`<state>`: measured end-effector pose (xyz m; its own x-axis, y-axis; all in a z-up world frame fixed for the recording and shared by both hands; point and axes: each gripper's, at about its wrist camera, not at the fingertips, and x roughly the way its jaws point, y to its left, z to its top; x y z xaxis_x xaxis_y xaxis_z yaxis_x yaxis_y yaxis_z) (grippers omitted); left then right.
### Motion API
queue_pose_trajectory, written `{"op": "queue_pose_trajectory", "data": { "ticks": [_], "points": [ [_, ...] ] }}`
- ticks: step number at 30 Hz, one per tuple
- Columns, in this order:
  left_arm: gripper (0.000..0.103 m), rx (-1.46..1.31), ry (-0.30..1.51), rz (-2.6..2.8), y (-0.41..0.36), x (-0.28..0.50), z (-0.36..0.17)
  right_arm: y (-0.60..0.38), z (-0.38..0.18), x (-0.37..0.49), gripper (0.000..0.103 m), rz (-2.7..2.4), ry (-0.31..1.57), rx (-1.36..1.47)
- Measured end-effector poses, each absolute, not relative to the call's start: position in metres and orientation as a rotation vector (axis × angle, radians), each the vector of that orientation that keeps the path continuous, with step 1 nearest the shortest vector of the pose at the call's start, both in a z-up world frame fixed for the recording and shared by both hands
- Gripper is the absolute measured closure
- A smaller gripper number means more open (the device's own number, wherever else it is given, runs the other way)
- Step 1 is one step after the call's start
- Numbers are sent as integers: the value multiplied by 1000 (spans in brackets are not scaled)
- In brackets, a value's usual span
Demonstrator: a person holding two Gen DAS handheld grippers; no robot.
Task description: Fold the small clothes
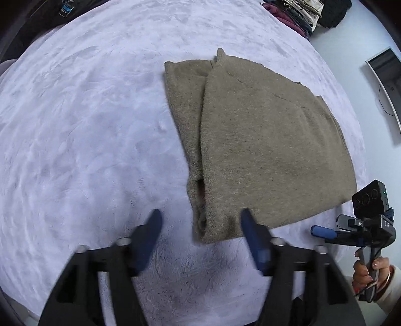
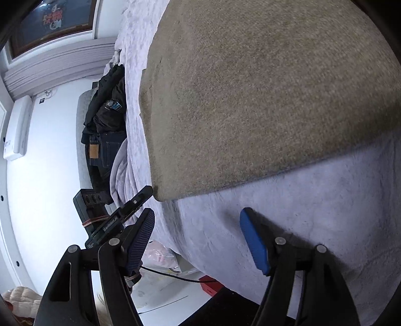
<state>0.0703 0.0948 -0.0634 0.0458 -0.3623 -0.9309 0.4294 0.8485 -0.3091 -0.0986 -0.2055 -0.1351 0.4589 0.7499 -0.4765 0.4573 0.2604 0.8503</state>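
Sweater: tan knit; lies folded flat on the blanket; a narrower layer shows along its left side under the wide top layer; near corner sits just ahead of the left gripper, between its two fingers in the left view but not touched by them; in the right view it fills the upper half of the picture, its near edge running across the blanket.

Left gripper: points steeply down at the blanket; fingers spread wide, blue pads apart; nothing pinched between them; slightly blurred.

Right gripper: jaws wide apart over bare blanket, just short of the sweater's edge; holds nothing; seen from the left view it sits at the far right, off the sweater's near right corner, its handle held in a hand with a pale cuff.

Blanket: pale lilac plush; covers the whole bed; wrinkled and brushed in swirls.

Clothes pile: dark, maroon and cream pieces stacked at the far right edge of the bed, well apart from the sweater.

Dark garments: black jacket and jeans heaped at the bed's other edge.

Floor items: pale bag, black cable, red box; all beside the bed in the right view.
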Motion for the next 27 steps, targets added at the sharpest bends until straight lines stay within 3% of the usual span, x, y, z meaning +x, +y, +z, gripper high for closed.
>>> {"op": "queue_pose_trajectory", "data": {
  "ticks": [10, 11, 14, 15, 17, 18, 19, 20, 22, 27],
  "points": [
    [24, -48, 1381, -700, 84, 76, -73, -197, -135, -92, 29, 234, 1150, 1366],
    [29, -67, 1386, -726, 82, 77, -74, -197, -135, -92, 29, 231, 1143, 1371],
    [59, -100, 1447, -773, 79, 78, -83, -195, -136, -92, 29, 238, 1135, 1375],
    [63, -102, 1466, -774, 79, 78, -88, -194, -136, -90, 29, 236, 1134, 1376],
    [93, -107, 1494, -779, 79, 79, -95, -195, -138, -90, 29, 227, 1126, 1388],
    [97, -127, 1507, -786, 80, 80, -97, -195, -139, -89, 30, 221, 1120, 1396],
    [97, -148, 1506, -797, 83, 80, -95, -196, -140, -88, 37, 212, 1110, 1406],
    [97, -157, 1497, -807, 85, 78, -91, -197, -141, -87, 65, 203, 1095, 1413],
    [97, -155, 1473, -829, 88, 74, -79, -199, -139, -84, 95, 194, 1087, 1410],
    [97, -69, 1475, -811, 102, 60, -81, -194, -114, -86, 96, 241, 1084, 1282]
  ]
}}
